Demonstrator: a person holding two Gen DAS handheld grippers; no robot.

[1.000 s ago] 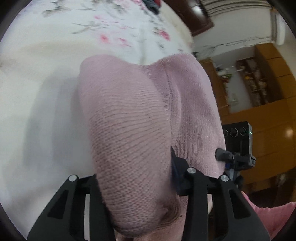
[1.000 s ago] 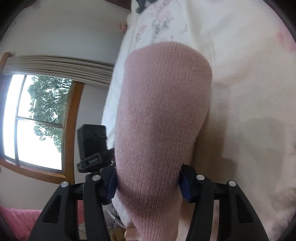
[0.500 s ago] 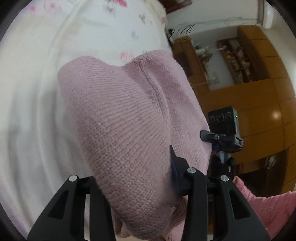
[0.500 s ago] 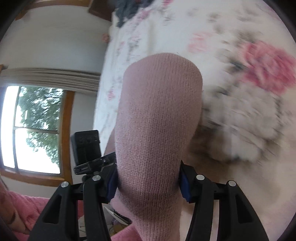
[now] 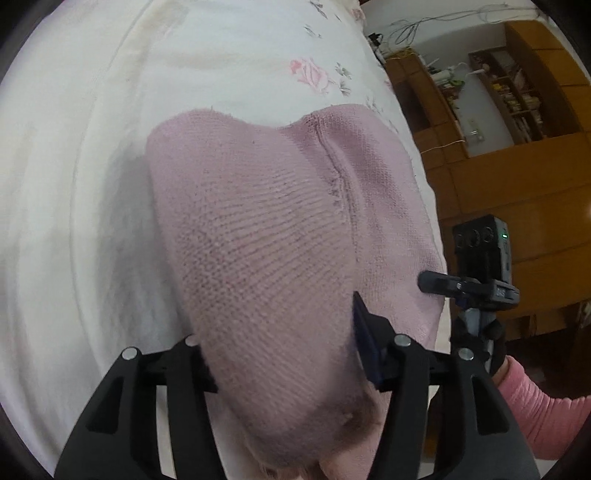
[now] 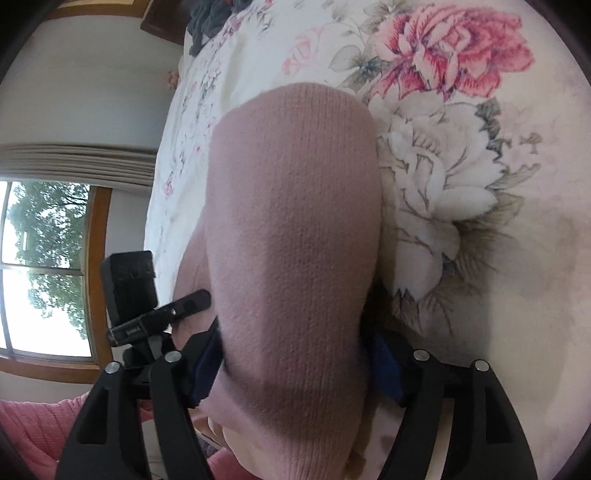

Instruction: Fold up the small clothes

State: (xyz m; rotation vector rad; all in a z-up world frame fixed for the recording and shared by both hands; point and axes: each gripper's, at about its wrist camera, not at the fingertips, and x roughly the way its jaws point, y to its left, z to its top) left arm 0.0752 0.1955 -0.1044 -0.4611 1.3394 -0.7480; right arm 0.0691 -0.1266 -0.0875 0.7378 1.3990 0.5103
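Observation:
A pink knit garment point(image 5: 266, 240) fills the middle of the left wrist view, draped forward over the white flowered bedspread point(image 5: 92, 147). My left gripper point(image 5: 284, 354) is shut on a thick fold of it; a seam runs down the cloth. In the right wrist view the same pink knit point(image 6: 295, 229) hangs as a bulging fold, and my right gripper point(image 6: 295, 354) is shut on it, blue pads pressed into both sides. Each gripper's fingertips are hidden by the cloth. The other gripper's black camera shows beside the garment in each view.
The bed's edge point(image 5: 424, 155) falls off to the right, with wooden cabinets point(image 5: 517, 177) beyond. A pink sleeve point(image 5: 535, 406) shows at lower right. A window point(image 6: 44, 266) and a dark clothes pile point(image 6: 214, 14) lie at the left and far end.
Both grippers have carried the garment across the bedspread; a large red and white flower print now lies under the right one. The grips on the cloth are unchanged.

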